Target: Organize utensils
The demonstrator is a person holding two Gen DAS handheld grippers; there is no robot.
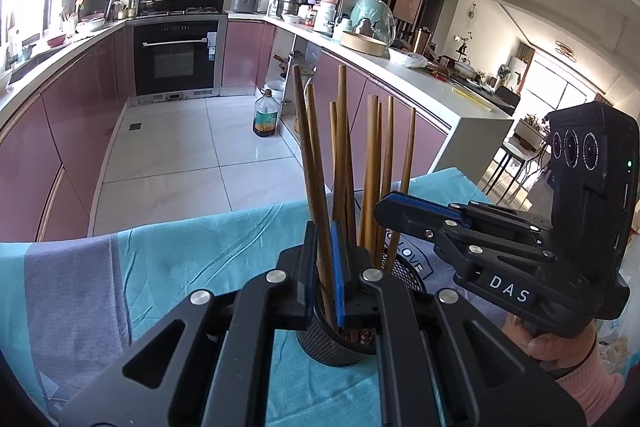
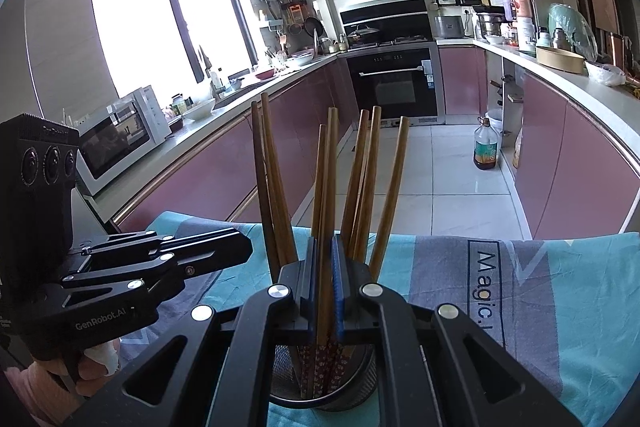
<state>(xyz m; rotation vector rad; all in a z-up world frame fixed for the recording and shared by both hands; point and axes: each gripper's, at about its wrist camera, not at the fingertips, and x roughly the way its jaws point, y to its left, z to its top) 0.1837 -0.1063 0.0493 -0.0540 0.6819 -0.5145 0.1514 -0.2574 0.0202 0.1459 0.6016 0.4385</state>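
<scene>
A black mesh holder [image 1: 332,347] [image 2: 362,375] stands on a teal and grey cloth [image 1: 180,259] [image 2: 560,307], with several brown wooden chopsticks [image 1: 370,167] [image 2: 390,187] upright in it. My left gripper [image 1: 324,239] is shut on chopsticks that lean left out of the holder. From the right wrist view it [image 2: 246,247] comes in from the left. My right gripper [image 2: 323,247] is shut on chopsticks in the middle of the bunch, their patterned ends down in the holder. In the left wrist view it [image 1: 386,205] reaches in from the right, held by a hand in a pink sleeve.
The cloth's far edge drops to a white tiled kitchen floor. An oil bottle [image 1: 265,119] [image 2: 485,151] stands on the floor by the right-hand cabinets. A microwave [image 2: 120,135] sits on the left counter. An oven [image 1: 176,63] closes the far end.
</scene>
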